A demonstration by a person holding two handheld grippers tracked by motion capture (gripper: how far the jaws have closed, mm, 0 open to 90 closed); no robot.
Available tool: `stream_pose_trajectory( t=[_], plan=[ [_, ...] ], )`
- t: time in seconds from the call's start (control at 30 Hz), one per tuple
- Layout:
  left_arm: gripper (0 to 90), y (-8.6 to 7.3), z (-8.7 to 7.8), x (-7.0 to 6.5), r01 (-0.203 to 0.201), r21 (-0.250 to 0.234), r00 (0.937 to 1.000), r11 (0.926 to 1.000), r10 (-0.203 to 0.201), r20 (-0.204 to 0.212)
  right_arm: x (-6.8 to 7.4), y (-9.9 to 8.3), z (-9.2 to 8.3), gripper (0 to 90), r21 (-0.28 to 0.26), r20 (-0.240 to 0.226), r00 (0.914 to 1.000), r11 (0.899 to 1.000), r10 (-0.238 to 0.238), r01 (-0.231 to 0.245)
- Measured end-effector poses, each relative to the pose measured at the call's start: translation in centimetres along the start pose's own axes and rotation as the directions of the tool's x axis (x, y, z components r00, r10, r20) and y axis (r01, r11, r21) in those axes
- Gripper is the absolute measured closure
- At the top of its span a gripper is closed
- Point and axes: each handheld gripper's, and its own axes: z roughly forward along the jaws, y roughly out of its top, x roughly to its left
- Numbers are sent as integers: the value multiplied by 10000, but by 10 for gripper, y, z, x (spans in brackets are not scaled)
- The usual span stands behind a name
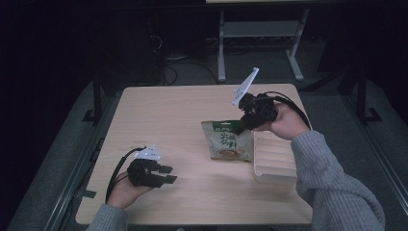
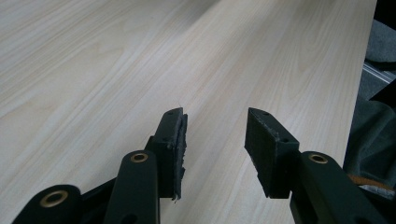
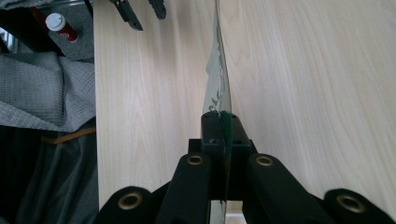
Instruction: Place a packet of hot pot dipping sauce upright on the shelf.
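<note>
My right tongs [image 1: 242, 126] are clamped on the top edge of the green snack pouch [image 1: 229, 143], lifting it off the table [image 1: 183, 115] beside the ridged wooden tray [image 1: 273, 161]. Next (I judge) it goes over the tray, nothing blocking. My left tongs [image 1: 167, 174] hang half-open, empty, well apart.

- A green snack bag [image 1: 228, 141] with a printed picture on its front is seen right of the table's middle; it is sealed and fairly flat
- Its top edge is pinched and lifted; its lower end is beside a ridged wooden tray [image 1: 274, 161]
- From the right gripper view it is seen edge-on [image 3: 218, 70]
</note>
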Motion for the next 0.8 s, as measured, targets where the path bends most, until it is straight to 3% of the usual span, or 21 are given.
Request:
stream_pose_trajectory(
  t=[0.47, 0.6, 0.8],
  plan=[
    [559, -3, 0, 4, 173, 18, 9998, 9998, -173, 4, -19, -16, -31, 897, 126, 609, 9976, 9994, 318, -326],
    [556, -5, 1, 5, 201, 45, 9998, 9998, -201, -2, -25, -26, -43, 896, 206, 942, 9949, 9991, 354, -375],
    [552, -6, 1, 7, 247, 50, 9997, 9997, -247, 14, -36, -47, -60, 896, 547, 1408, 9873, 9951, 734, -818]
  ],
)
